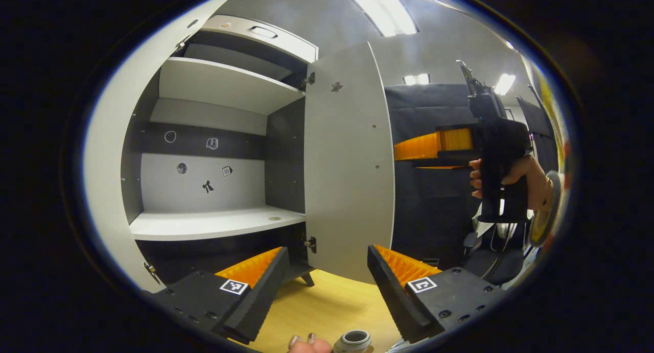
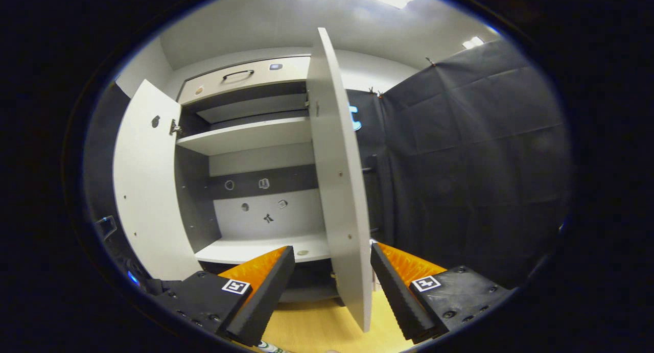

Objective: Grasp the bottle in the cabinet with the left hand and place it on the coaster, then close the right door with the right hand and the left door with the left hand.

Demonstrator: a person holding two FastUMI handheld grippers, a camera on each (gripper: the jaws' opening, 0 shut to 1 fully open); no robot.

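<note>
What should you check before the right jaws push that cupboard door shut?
1. Bottle out of cabinet: ok, the visible shelves are bare.
2. Bottle on coaster: cannot tell; a grey bottle top peeks in at the left gripper view's bottom edge.
3. Right door open: ok, edge-on between the right gripper jaws.
4. Right jaws touching door: cannot tell.
5. Left gripper free: ok, jaws open, empty.
6. Left door open: ok, closes later.
</note>
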